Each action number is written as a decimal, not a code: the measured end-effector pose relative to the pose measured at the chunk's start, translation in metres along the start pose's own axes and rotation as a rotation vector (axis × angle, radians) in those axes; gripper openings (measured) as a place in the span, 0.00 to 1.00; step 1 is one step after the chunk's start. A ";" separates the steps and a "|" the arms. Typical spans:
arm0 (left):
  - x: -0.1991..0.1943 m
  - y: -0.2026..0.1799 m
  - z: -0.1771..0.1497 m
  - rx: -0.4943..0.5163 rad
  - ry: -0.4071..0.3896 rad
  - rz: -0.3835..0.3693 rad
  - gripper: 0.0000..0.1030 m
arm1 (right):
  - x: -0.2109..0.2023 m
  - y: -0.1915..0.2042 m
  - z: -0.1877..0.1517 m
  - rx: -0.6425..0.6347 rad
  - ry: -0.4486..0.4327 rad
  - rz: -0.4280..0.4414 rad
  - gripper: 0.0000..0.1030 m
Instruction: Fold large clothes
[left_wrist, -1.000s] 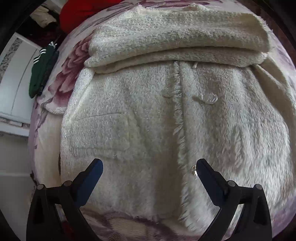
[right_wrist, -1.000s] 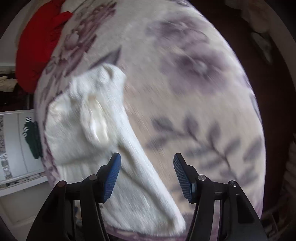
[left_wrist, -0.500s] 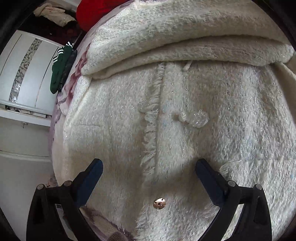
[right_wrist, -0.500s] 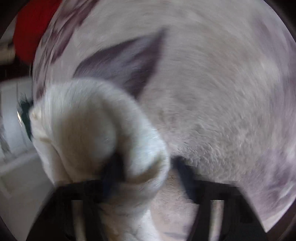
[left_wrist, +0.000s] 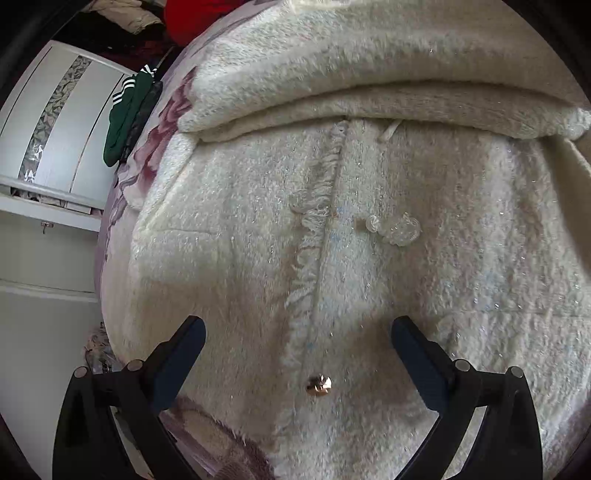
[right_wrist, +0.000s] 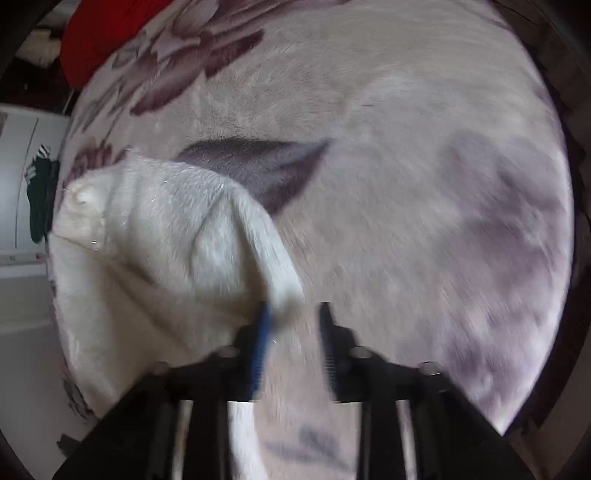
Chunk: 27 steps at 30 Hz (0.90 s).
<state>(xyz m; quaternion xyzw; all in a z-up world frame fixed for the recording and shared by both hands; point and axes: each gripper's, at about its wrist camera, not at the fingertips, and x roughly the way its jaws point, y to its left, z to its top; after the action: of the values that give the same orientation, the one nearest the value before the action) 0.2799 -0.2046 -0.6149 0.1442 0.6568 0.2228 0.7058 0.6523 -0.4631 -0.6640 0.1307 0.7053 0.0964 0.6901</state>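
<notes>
Cream fuzzy jacket (left_wrist: 369, 258) lies spread over the floral blanket (right_wrist: 388, 166) on the bed, filling nearly all of your left wrist view. Its fringed front edge (left_wrist: 314, 236) runs up the middle, with a clear faceted button (left_wrist: 400, 230) just right of it and a gold-toned snap (left_wrist: 318, 384) lower down, near the hem. A flat pocket flap (left_wrist: 184, 240) shows on the left panel. Across the top, a thick folded-over layer of the same fabric (left_wrist: 369, 99) lies on the body of the jacket.

Your left gripper (left_wrist: 297, 339) has its jaws spread wide with nothing between them; it hangs over the lower part of the jacket, the snap sitting between the two fingers in the view.

Your right gripper (right_wrist: 295, 317) is narrowed to a small gap, and a raised fold of the jacket's edge (right_wrist: 280, 280) reaches down to its left finger. The view is motion-blurred, so you cannot tell whether the cloth is actually pinched. The rest of the garment bunches to the left of that gripper, on the blanket.

Beyond the bed you have a red cloth (right_wrist: 96, 40) at the far edge, a dark green garment with white stripes (left_wrist: 123, 118) hanging beside a white wardrobe (left_wrist: 55, 122) with a patterned vertical strip. No readable writing or brand mark shows anywhere.
</notes>
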 end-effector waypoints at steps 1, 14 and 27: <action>-0.001 -0.002 -0.002 -0.001 0.001 -0.001 1.00 | -0.010 -0.001 -0.014 0.001 -0.013 0.021 0.48; 0.006 -0.005 -0.005 -0.011 0.018 0.004 1.00 | 0.059 0.020 -0.132 0.137 -0.018 0.066 0.17; 0.009 0.005 -0.009 -0.035 0.013 -0.020 1.00 | 0.048 0.037 -0.125 0.024 -0.145 -0.034 0.26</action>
<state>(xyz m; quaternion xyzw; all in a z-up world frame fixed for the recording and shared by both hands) 0.2705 -0.1962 -0.6211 0.1239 0.6587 0.2283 0.7061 0.5288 -0.4071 -0.6941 0.1333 0.6568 0.0665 0.7392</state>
